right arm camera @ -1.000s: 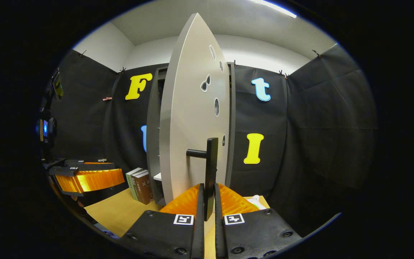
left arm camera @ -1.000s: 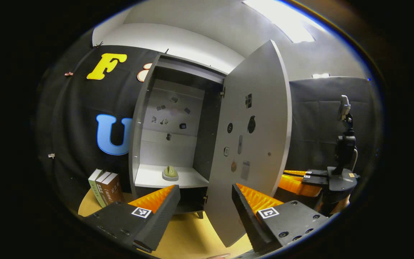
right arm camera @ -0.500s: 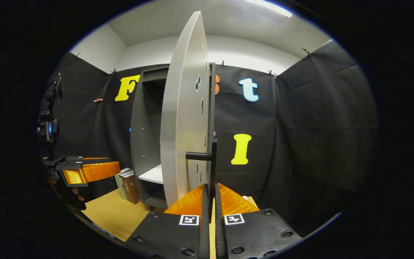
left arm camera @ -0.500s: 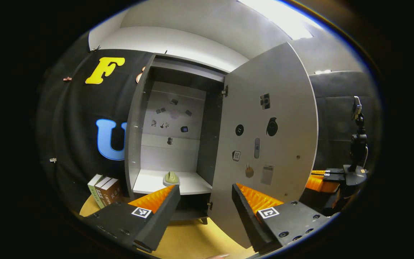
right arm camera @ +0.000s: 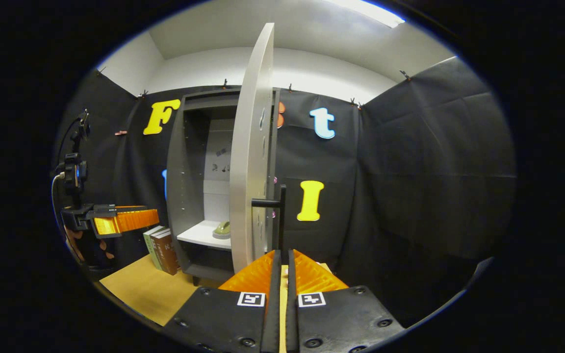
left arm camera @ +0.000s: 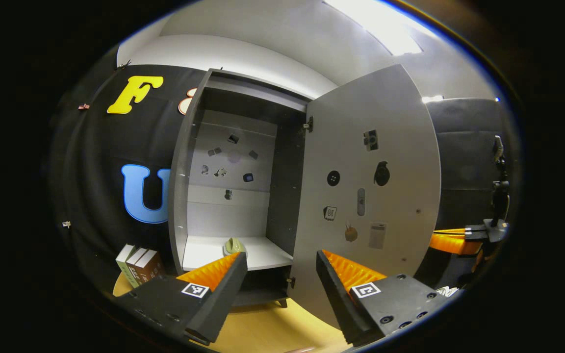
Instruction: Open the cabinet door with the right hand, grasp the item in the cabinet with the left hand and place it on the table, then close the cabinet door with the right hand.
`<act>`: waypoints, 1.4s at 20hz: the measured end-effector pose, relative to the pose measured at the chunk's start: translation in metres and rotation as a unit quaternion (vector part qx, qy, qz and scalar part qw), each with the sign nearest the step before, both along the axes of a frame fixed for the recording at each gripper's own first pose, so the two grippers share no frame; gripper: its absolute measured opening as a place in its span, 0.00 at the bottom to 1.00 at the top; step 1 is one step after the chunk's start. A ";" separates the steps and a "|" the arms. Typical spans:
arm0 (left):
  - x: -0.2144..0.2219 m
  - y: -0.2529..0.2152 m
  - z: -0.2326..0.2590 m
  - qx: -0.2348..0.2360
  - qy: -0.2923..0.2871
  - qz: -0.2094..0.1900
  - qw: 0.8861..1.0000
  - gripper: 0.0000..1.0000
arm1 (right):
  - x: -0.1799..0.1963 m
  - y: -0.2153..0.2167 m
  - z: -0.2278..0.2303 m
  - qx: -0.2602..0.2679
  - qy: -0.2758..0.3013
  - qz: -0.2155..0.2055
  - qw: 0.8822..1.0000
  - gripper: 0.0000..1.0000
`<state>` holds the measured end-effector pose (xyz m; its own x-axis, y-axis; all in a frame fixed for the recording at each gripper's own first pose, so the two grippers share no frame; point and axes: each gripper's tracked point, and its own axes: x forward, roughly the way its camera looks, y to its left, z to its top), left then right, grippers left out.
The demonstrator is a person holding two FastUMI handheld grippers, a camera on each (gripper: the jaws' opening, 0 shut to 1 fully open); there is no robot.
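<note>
on the cabinet shelf point(left arm camera: 258, 252), small pale-green item point(left arm camera: 234, 245)

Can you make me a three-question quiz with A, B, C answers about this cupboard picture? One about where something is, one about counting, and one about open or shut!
1. Where is the small green item?
A. on the cabinet shelf
B. on the books
C. in the left claw

2. How many books stand beside the cabinet?
A. one
B. three
C. six

3. How is the cabinet door?
A. shut
B. taken off
C. swung open

Answers: 1 A, it sits on the white shelf inside. 2 B, three spines stand together. 3 C, the inside shows, and the right claw grips the door handle while the left claw is open.
</note>
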<state>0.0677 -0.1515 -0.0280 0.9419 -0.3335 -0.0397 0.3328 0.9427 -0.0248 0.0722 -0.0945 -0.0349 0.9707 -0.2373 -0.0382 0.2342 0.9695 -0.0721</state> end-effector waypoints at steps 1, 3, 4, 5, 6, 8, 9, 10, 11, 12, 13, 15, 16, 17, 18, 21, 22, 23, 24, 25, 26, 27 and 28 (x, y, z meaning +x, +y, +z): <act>0.008 0.006 -0.002 0.001 0.002 -0.001 1.000 0.90 | -0.011 -0.003 0.003 -0.004 -0.005 -0.021 1.000 0.10; 0.026 0.011 -0.006 0.001 0.006 -0.004 1.000 0.89 | -0.033 -0.015 0.006 -0.012 -0.017 -0.066 0.998 0.10; 0.035 0.012 -0.009 0.004 0.013 -0.008 1.000 0.84 | -0.042 -0.023 0.005 -0.016 -0.017 -0.087 0.996 0.10; 0.044 0.012 -0.012 0.006 0.017 -0.008 1.000 0.89 | -0.048 -0.029 0.002 -0.019 -0.015 -0.102 0.994 0.10; 0.053 0.012 -0.015 0.011 0.021 -0.008 1.000 0.88 | -0.053 -0.035 -0.002 -0.020 -0.009 -0.115 0.993 0.10; 0.074 0.010 -0.017 0.020 0.024 0.002 1.000 0.88 | -0.057 -0.054 -0.007 -0.023 0.004 -0.135 0.991 0.19; 0.086 0.009 -0.018 0.022 0.025 0.008 0.999 0.88 | -0.050 -0.060 -0.008 -0.019 0.005 -0.133 0.991 0.31; 0.099 0.008 -0.020 0.025 0.029 0.014 0.999 0.88 | -0.044 -0.066 -0.008 -0.013 0.004 -0.128 0.992 0.33; 0.113 0.007 -0.022 0.027 0.034 0.019 0.999 0.88 | -0.036 -0.076 -0.007 -0.008 0.000 -0.125 0.992 0.43; 0.128 0.003 -0.025 0.029 0.043 0.020 0.998 0.88 | -0.026 -0.085 -0.007 -0.002 -0.002 -0.120 0.993 0.54; 0.142 -0.002 -0.031 0.031 0.055 0.019 0.998 0.88 | -0.017 -0.096 -0.008 0.002 -0.004 -0.118 0.993 0.67; 0.162 -0.009 -0.046 0.024 0.088 0.020 0.996 0.87 | 0.005 -0.117 -0.009 -0.005 -0.010 -0.104 0.994 0.87; 0.172 -0.010 -0.053 0.018 0.100 0.025 0.995 0.87 | 0.017 -0.127 -0.009 -0.007 -0.013 -0.095 0.995 0.89; 0.186 -0.009 -0.058 0.012 0.109 0.035 0.993 0.86 | 0.030 -0.136 -0.012 -0.006 -0.012 -0.085 0.996 0.92; 0.199 -0.006 -0.062 0.009 0.117 0.047 0.992 0.86 | 0.040 -0.147 -0.017 -0.005 -0.006 -0.081 0.997 0.93; 0.235 0.002 -0.066 0.024 0.120 0.073 0.990 0.86 | 0.073 -0.178 -0.037 -0.003 0.007 -0.074 0.997 0.98; 0.247 0.007 -0.068 0.040 0.120 0.082 0.989 0.84 | 0.082 -0.187 -0.043 -0.001 0.012 -0.074 0.997 0.98; 0.255 0.011 -0.073 0.056 0.123 0.090 0.987 0.84 | 0.089 -0.195 -0.051 0.000 0.019 -0.076 0.997 0.98; 0.263 0.013 -0.076 0.070 0.125 0.094 0.985 0.84 | 0.093 -0.203 -0.058 -0.002 0.027 -0.080 0.996 0.98; 0.272 0.012 -0.079 0.080 0.126 0.093 0.984 0.84 | 0.099 -0.210 -0.065 -0.003 0.035 -0.084 0.996 0.98; 0.279 0.011 -0.082 0.089 0.126 0.091 0.984 0.84 | 0.103 -0.214 -0.069 -0.002 0.040 -0.085 0.996 0.98; 0.286 0.010 -0.084 0.098 0.126 0.091 0.983 0.83 | 0.107 -0.215 -0.071 -0.001 0.041 -0.083 0.996 0.98; 0.294 0.011 -0.087 0.107 0.127 0.091 0.982 0.82 | 0.112 -0.217 -0.071 -0.001 0.040 -0.082 0.996 1.00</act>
<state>0.3614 -0.1407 -0.1155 0.9359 -0.1198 -0.3312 0.1677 0.9785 0.1200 0.1838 -0.3112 -0.1059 0.9129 -0.3922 -0.1129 0.3824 0.9187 -0.0989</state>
